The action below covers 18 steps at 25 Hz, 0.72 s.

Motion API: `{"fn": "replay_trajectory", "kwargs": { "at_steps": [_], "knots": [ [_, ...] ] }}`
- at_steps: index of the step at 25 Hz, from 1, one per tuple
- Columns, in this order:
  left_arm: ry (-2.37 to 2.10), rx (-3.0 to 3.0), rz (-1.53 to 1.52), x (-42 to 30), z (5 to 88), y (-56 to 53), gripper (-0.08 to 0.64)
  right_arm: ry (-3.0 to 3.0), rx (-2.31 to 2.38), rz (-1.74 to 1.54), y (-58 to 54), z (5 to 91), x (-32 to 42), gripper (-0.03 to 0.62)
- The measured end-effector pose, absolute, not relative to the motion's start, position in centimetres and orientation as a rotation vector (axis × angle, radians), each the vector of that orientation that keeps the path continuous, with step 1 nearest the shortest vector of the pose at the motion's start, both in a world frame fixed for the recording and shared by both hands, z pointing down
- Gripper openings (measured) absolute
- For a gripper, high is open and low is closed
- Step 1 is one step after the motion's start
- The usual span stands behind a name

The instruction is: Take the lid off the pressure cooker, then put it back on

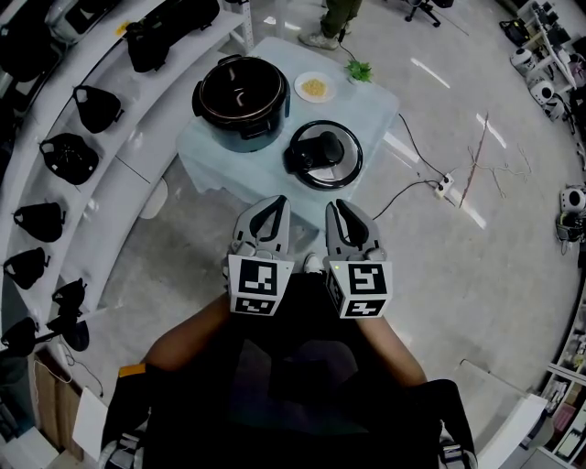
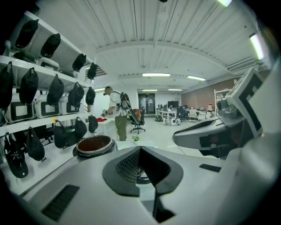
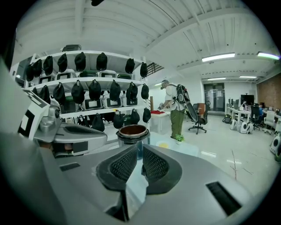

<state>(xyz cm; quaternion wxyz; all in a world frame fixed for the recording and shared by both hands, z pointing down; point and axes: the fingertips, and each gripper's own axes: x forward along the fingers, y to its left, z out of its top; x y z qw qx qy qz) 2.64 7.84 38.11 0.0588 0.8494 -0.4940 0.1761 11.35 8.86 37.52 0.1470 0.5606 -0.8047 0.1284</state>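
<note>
Item 1, left gripper [image 1: 272, 203]: I hold it low in front of me, short of the table [image 1: 375, 114]. Its pads meet at the tips and nothing is between them.

Item 2, right gripper [image 1: 341, 206]: just beside the left one and level with it. Its jaws are barely apart, with a thin slit between the pads, and it holds nothing. Through the slit I see the cooker.

Item 3, cooker [image 1: 240, 101]: it stands open on the far left part of the table, and its dark inner pot is showing.

Item 4, lid [image 1: 322, 154]: it lies flat on the table to the right of the cooker, nearer to me, with its black handle up. It is apart from both grippers.

Item 5, plate [image 1: 315, 87]: small, with something yellow on it, behind the lid.

Item 6, plant [image 1: 359, 70]: small and green, at the far right corner of the table.

Item 7, shelves [image 1: 37, 197]: they curve along my left and hold a row of black bags [image 1: 69, 158].

Item 8, person [image 1: 339, 18]: standing beyond the table.

Item 9, power strip [image 1: 444, 186]: on the floor to the right, with a cable running toward the table.
</note>
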Motion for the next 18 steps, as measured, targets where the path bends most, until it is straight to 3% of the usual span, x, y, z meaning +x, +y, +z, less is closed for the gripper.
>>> {"fn": "replay_trajectory", "kwargs": {
  "at_steps": [18],
  "knots": [
    [-1.508, 2.57, 0.515, 1.5, 37.9, 7.4, 0.006, -2.318, 1.605, 0.351, 8.4, 37.3, 10.4, 0.057]
  ]
}}
